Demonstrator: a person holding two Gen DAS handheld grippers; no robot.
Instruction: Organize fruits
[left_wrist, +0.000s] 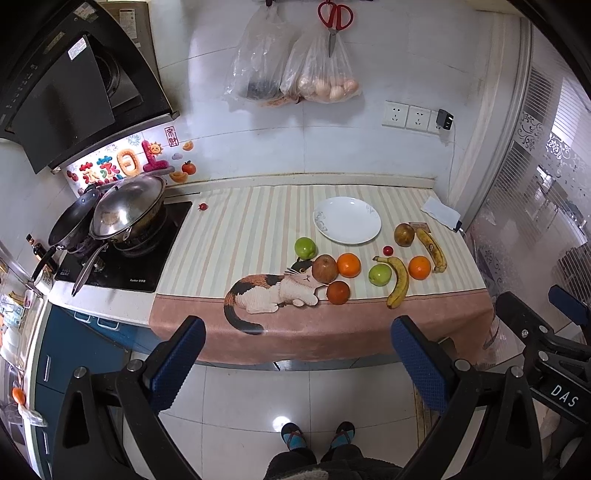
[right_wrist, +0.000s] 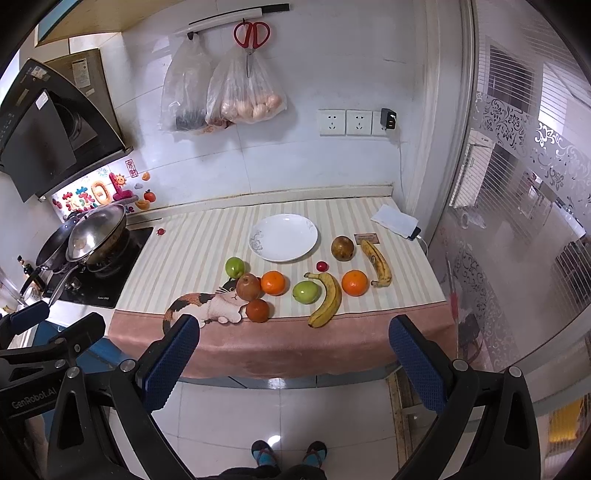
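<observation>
fruits (right_wrist: 306, 284): green, orange, yellow, brown | loose beside white plate (right_wrist: 283, 238)

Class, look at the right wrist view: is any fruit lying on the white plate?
No, the plate is bare; the fruits lie on the cloth in front of it.
</observation>
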